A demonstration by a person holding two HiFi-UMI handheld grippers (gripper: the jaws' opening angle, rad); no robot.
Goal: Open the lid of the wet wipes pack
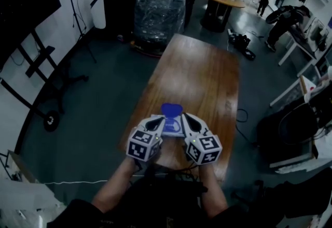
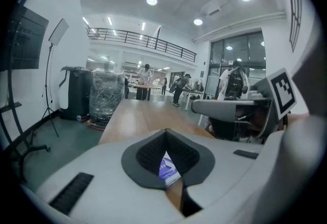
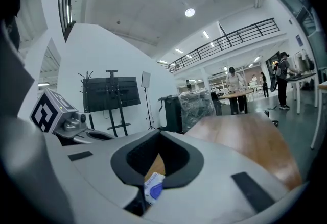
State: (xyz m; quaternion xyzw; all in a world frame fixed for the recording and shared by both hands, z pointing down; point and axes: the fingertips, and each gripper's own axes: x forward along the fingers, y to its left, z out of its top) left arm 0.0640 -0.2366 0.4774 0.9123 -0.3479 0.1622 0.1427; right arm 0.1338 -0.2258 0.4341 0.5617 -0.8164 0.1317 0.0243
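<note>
Pack: flat, white-and-blue, with blue lid at far end. Was held over table's near end, between 2 grippers. Left gripper jaws were closed, pinching pack's left edge. Right gripper jaws were closed, pinching right edge.

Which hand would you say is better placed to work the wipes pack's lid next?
Right, probably. Both the left tool and right tool are shut on the wet wipes pack, its blue lid midway; the right seems to pinch only a corner, so frees easiest.
</note>
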